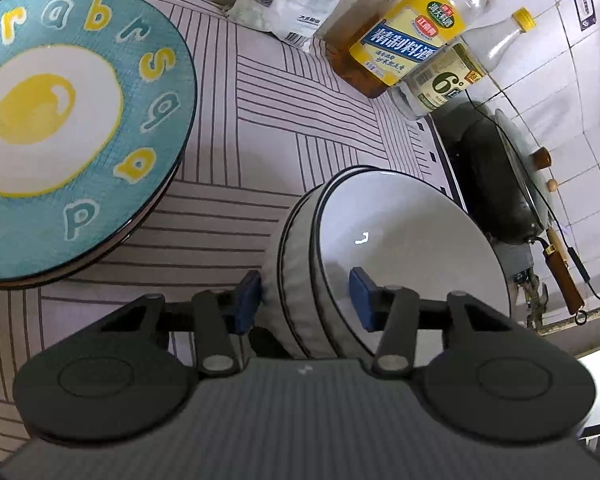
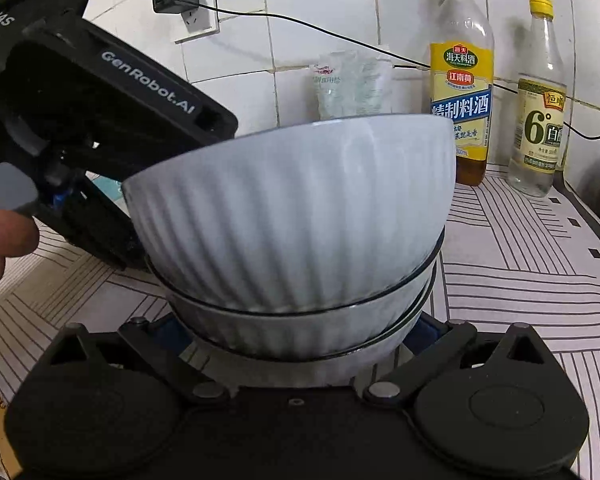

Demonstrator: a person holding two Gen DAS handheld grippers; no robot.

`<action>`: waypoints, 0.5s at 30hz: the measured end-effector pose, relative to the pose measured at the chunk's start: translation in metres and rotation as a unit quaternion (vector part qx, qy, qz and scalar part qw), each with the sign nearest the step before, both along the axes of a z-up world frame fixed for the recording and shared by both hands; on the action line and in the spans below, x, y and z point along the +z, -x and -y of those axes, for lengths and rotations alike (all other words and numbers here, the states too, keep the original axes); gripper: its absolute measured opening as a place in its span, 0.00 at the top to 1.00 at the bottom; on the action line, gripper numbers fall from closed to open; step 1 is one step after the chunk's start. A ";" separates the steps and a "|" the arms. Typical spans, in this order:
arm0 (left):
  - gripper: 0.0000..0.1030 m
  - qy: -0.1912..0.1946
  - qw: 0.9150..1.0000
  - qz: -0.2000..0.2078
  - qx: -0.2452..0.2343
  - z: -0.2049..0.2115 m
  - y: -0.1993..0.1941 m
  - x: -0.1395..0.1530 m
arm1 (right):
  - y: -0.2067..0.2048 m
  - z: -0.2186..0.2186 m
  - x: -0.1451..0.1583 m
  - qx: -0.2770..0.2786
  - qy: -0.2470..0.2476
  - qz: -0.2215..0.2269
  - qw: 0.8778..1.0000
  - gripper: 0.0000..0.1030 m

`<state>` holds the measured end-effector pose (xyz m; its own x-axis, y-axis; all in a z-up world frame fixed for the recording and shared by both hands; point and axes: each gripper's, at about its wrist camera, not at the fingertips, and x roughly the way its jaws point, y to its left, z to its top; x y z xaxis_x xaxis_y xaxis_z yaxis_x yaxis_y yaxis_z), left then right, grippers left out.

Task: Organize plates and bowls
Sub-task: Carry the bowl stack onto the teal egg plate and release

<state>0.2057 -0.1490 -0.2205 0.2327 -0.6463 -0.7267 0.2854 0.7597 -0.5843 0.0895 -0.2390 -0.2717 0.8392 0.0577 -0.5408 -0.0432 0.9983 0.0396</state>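
left wrist view: a stack of ribbed white bowls is seen nested on the striped mat, right of the teal egg-pattern plate, which lies on top of other plates. the left gripper is set wide astride the top bowl's rim, with one pad outside and one inside, apparently not clamped. stacking is judged nearly done.

right wrist view: the top bowl is seen tilted in the stack, not yet seated. the right gripper brackets the stack's base; its grip cannot be told. cooking-wine bottles stand behind the stack against a tiled wall.
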 end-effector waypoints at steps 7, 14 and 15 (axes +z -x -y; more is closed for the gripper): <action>0.55 -0.021 1.000 0.017 -0.013 -0.005 0.009 0.014 | 0.009 -0.008 0.000 0.000 0.002 0.014 1.000 0.00; 0.55 -0.015 0.999 0.028 0.003 -0.037 0.016 0.043 | 0.008 -0.023 0.021 0.024 0.005 0.025 0.999 0.00; 0.55 -0.016 0.999 0.033 0.007 -0.043 0.017 0.048 | 0.007 -0.027 0.026 0.029 0.003 0.028 0.999 0.00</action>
